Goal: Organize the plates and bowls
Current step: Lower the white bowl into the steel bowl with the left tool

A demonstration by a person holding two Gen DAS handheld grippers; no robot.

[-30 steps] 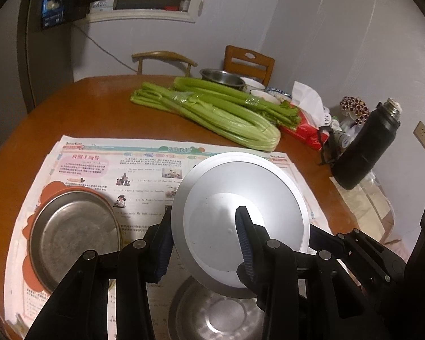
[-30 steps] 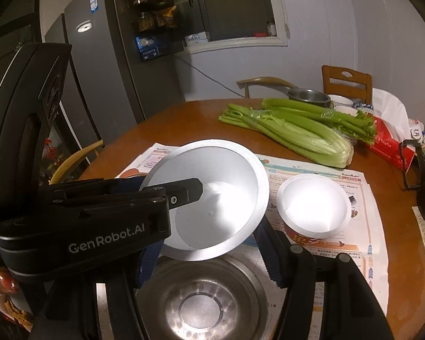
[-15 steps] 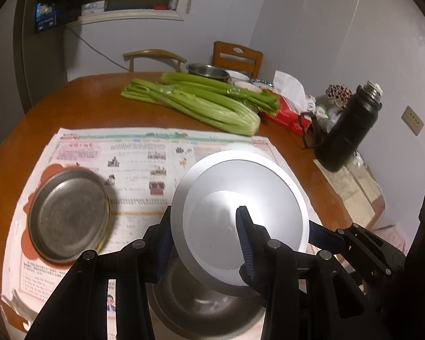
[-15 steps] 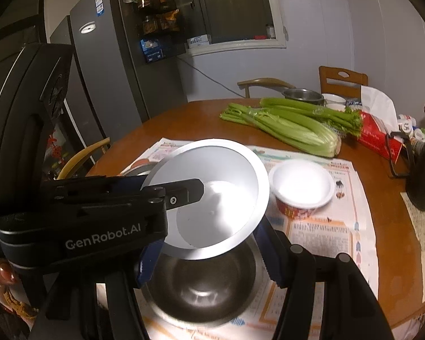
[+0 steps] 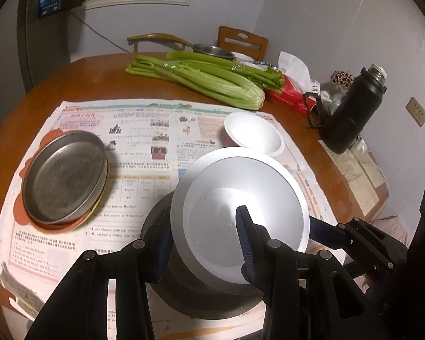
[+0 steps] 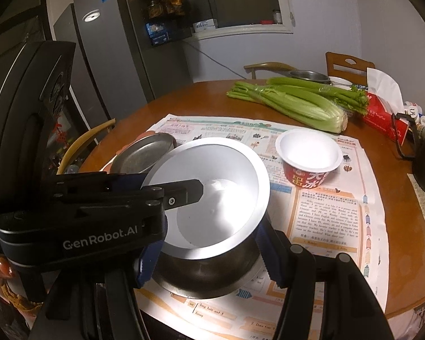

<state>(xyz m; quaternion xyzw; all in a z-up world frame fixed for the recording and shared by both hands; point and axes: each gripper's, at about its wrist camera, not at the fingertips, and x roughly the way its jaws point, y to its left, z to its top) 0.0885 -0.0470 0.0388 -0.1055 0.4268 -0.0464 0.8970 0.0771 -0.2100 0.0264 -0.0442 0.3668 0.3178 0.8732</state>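
Observation:
My left gripper [image 5: 204, 243] is shut on the rim of a white bowl [image 5: 240, 215] and holds it tilted just above a steel bowl [image 5: 201, 291] on the newspaper. In the right wrist view the white bowl [image 6: 212, 195] sits partly inside the steel bowl [image 6: 212, 272]. My right gripper [image 6: 206, 257] is open, its blue-padded fingers on either side of the steel bowl. A steel plate [image 5: 65, 178] lies on an orange plate at the left. A small red-and-white paper bowl [image 6: 308, 158] stands on the newspaper to the right.
Celery [image 5: 201, 79] lies across the far side of the round wooden table [image 5: 79, 79]. A red tissue pack [image 5: 291, 90] and a black flask [image 5: 354, 113] stand at the right. Another steel bowl [image 5: 212, 51] and chairs are at the back. A grey fridge [image 6: 107, 56] stands at the left.
Both grippers have pulled back and lowered. The white bowl has come down into the steel bowl. The paper bowl and the steel plate now show further away.

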